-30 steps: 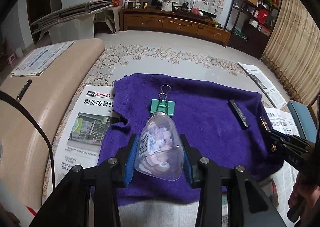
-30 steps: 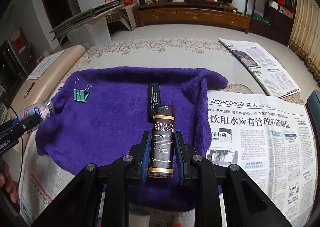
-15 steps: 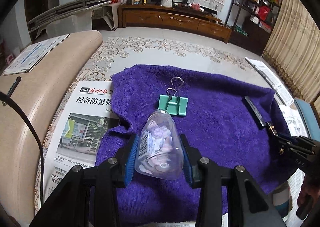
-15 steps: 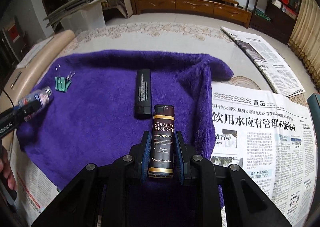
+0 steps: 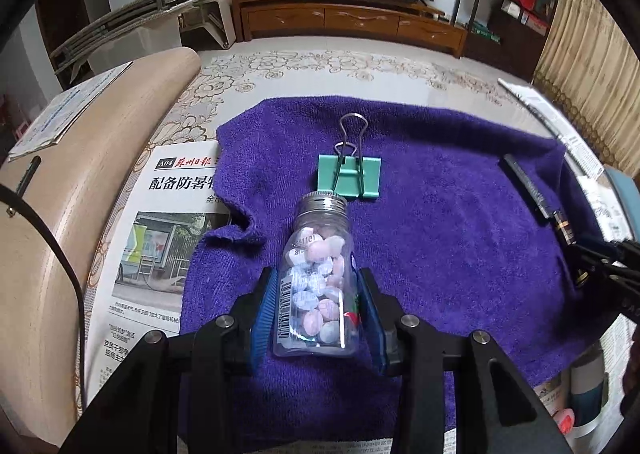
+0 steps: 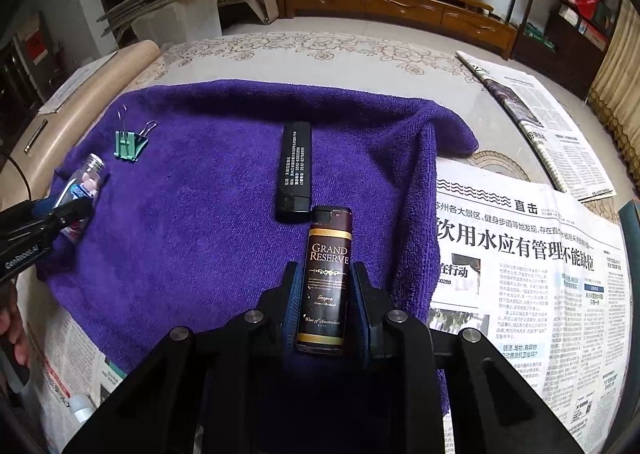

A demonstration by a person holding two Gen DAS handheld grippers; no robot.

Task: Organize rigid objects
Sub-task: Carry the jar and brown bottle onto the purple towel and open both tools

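My left gripper (image 5: 316, 310) is shut on a clear candy bottle (image 5: 318, 278) with a silver cap, held low over the purple towel (image 5: 440, 238), cap pointing at a green binder clip (image 5: 349, 176). My right gripper (image 6: 325, 308) is shut on a dark "Grand Reserve" lighter (image 6: 326, 278), low over the towel (image 6: 192, 222), just behind a black lighter (image 6: 295, 172) lying flat. The right wrist view also shows the clip (image 6: 129, 144), the bottle (image 6: 86, 180) and the left gripper (image 6: 60, 214). The left wrist view shows the black lighter (image 5: 526, 186).
Newspapers lie under and around the towel (image 6: 532, 266) (image 5: 160, 238). A beige padded edge (image 5: 80, 174) runs along the left. Small bottles (image 5: 580, 390) stand near the front right of the left wrist view. A patterned tablecloth (image 5: 340, 66) lies beyond the towel.
Both grippers have moved forward and lower over the towel with their objects. The bottle now lies close behind the binder clip, and the held lighter is just behind the black lighter.
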